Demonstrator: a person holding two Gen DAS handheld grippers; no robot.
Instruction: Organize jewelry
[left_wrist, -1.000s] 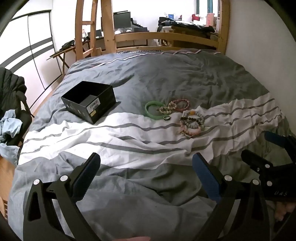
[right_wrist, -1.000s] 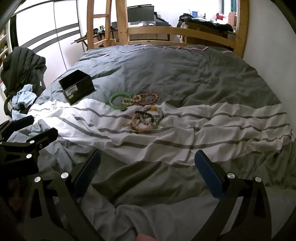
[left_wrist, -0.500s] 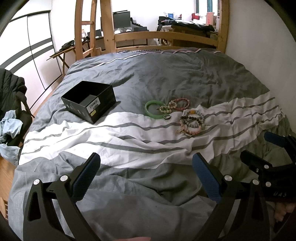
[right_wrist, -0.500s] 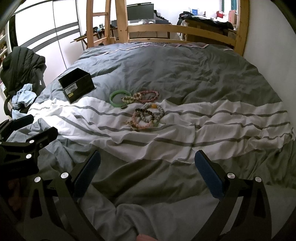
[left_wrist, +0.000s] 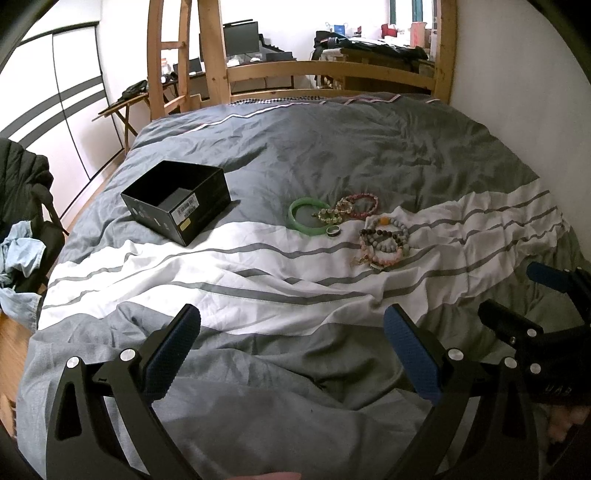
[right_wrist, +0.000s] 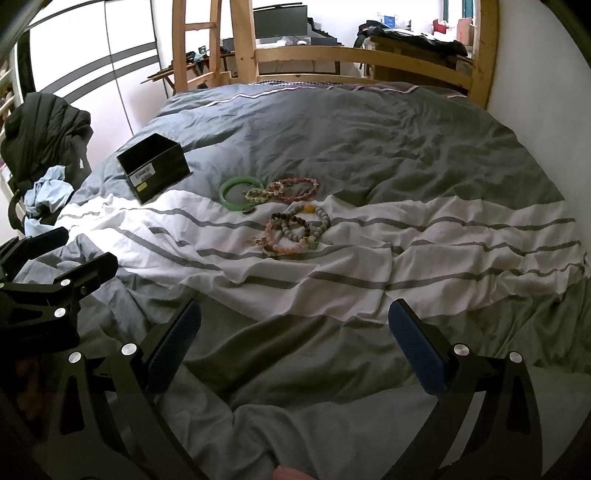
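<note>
Jewelry lies mid-bed on a striped duvet: a green bangle (left_wrist: 308, 216) (right_wrist: 241, 192), a dark ring (left_wrist: 333, 231), a red bead bracelet (left_wrist: 360, 205) (right_wrist: 299, 189), and a pile of bead bracelets (left_wrist: 384, 242) (right_wrist: 297, 230). An open black box (left_wrist: 177, 201) (right_wrist: 153, 172) stands to their left. My left gripper (left_wrist: 291, 354) is open and empty, low over the near bed. My right gripper (right_wrist: 293, 349) is open and empty too, also short of the jewelry.
A wooden bed frame and ladder (left_wrist: 177, 55) stand at the far end. A chair with a dark jacket and blue clothes (right_wrist: 40, 155) is at the left. A white wall (left_wrist: 517, 74) runs along the right side.
Both grippers have eased slightly forward toward the jewelry; the jewelry and box have not moved. Both stay open.
</note>
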